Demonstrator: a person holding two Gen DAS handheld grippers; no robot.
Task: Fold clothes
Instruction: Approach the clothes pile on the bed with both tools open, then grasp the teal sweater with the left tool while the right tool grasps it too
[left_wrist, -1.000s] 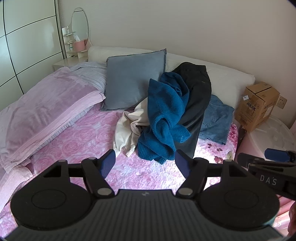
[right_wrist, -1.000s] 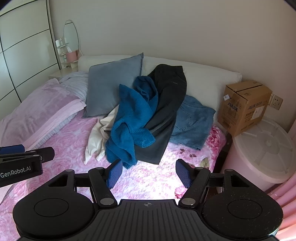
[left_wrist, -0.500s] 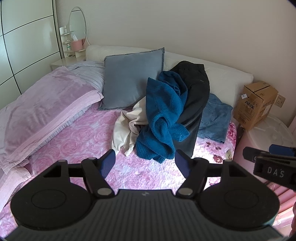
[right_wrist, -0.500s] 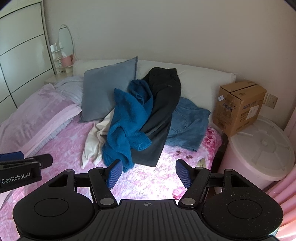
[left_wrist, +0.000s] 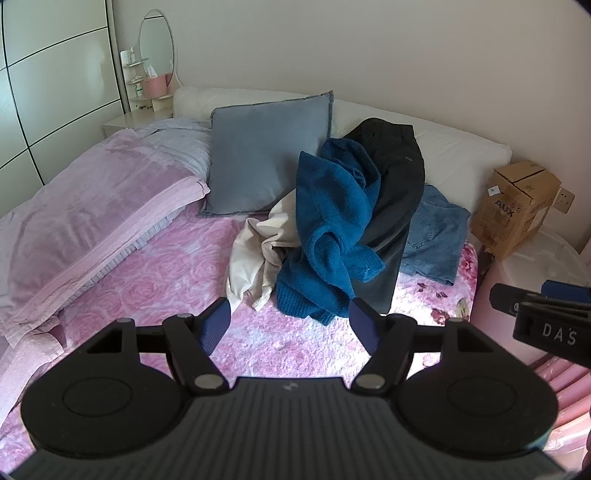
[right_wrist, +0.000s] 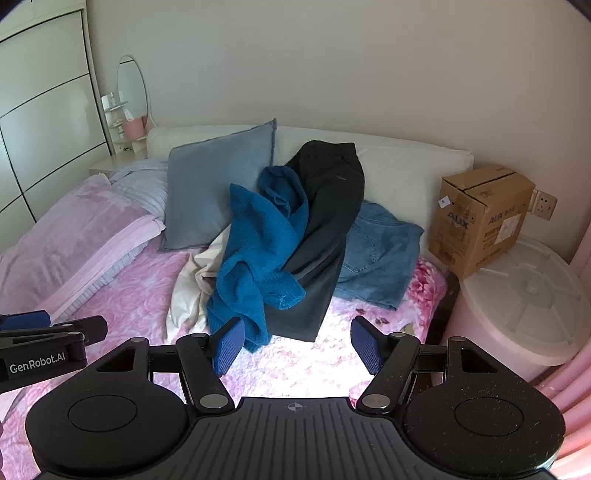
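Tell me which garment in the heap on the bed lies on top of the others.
The blue knit sweater. It drapes over the black trousers and the cream garment; the denim jeans lie flat, partly under the trousers.

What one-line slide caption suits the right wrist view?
Open right gripper poised before an unfolded heap on the bed: blue sweater, dark trousers, jeans, cream garment.
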